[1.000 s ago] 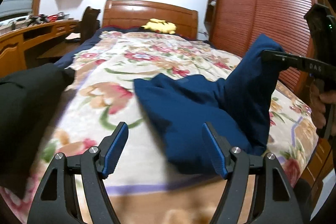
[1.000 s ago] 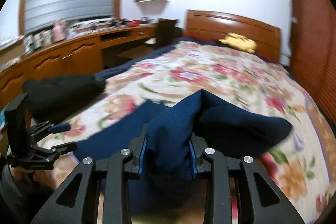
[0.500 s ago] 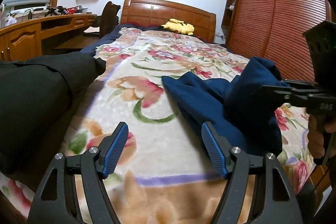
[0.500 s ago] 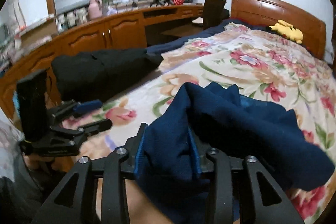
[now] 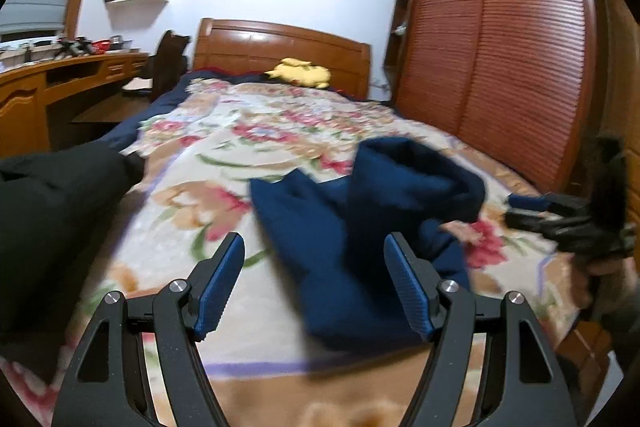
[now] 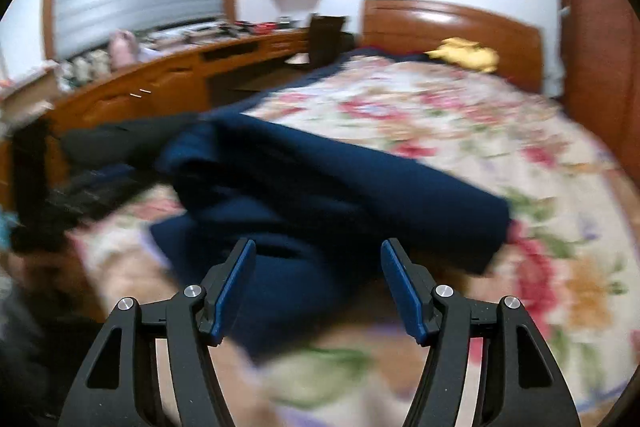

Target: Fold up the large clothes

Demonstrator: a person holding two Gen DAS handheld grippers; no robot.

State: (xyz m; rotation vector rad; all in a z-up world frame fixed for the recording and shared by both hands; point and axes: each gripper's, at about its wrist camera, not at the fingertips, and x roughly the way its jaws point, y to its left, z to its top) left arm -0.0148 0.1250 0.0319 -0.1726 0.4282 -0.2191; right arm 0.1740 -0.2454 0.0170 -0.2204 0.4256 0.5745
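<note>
Jaws of the right gripper have just been opened, blue garment released onto the floral blanket; the left gripper is held open, empty.

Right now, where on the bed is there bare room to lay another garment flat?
Free: the floral blanket between the blue garment and the yellow plush at the headboard. Crowded: the near end, with the blue garment, the black garment and both open grippers.
</note>
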